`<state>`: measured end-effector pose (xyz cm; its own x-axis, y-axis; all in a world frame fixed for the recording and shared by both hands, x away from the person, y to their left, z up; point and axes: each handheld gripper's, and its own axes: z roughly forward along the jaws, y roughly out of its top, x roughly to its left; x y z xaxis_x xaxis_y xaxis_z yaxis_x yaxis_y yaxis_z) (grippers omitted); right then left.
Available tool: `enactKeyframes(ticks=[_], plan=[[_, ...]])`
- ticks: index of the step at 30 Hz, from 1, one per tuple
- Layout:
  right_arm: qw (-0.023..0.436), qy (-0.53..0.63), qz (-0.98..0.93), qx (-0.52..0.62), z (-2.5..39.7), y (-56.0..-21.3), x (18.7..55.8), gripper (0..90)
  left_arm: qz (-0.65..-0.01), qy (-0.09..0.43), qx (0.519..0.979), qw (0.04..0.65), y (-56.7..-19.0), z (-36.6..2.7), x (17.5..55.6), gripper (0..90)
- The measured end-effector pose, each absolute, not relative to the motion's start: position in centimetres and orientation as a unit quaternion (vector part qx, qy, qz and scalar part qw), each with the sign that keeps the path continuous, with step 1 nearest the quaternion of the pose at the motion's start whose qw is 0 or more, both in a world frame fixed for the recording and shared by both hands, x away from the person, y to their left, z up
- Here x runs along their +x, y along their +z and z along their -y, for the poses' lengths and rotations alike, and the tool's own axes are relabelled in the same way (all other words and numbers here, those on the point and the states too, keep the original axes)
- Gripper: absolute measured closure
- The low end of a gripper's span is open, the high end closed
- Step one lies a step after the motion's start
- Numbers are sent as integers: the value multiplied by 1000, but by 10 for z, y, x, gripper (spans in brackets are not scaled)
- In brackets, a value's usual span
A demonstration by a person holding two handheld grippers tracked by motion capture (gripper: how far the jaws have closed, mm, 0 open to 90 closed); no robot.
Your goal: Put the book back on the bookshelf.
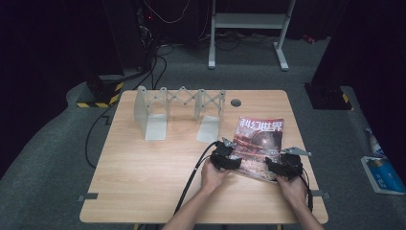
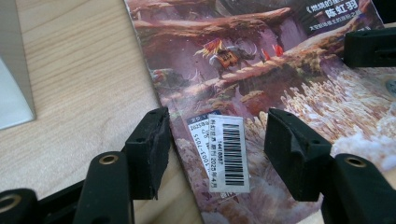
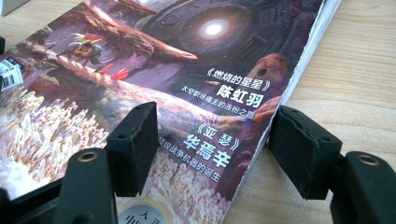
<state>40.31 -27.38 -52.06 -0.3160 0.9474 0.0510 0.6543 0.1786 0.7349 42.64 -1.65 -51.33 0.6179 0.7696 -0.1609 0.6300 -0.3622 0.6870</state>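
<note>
From the high view, the magazine [image 1: 258, 146] lies flat on the right half of the bench [image 1: 143, 191], tilted a little, its near end toward me. Behind it and to the left stands a folding rack [image 1: 178, 111] with two metal ends, and a small grey cap [image 1: 235, 102] sits in the benchtop near the far edge. My left gripper [image 1: 226, 155] rests at the magazine's near left corner and my right gripper [image 1: 285, 165] at its near right corner; a cable [image 1: 191, 179] trails from the left one toward me. The bench to the left of the magazine is bare wood, and the right bench edge is near the right gripper.

In the left gripper view, my jaws are spread wide and grip nothing. They straddle the magazine's left edge: one jaw over bare wood just beside the edge, the other over the cover, with the barcode sticker [image 2: 231, 151] between them. One rack end [image 2: 14, 84] stands off to the side, well apart. My other gripper's jaw shows at the far edge of the cover.

In the right gripper view, my jaws are likewise released and wide. They straddle the magazine's right edge, one over the cover's printed text, the other over bare wood just beside the page edges [image 3: 299, 79]. I cannot tell whether either jaw touches the magazine.
</note>
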Motion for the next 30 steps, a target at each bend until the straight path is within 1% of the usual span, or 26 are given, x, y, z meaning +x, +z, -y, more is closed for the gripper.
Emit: enactKeyframes(ticks=[13,30], plan=[[209,340,-745,534,271,-520,389,334,-420,92,826,365,-512,12,409,403],[201,349,-755,518,268,-521,366,334,-418,92,825,368,-513,7,399,393]])
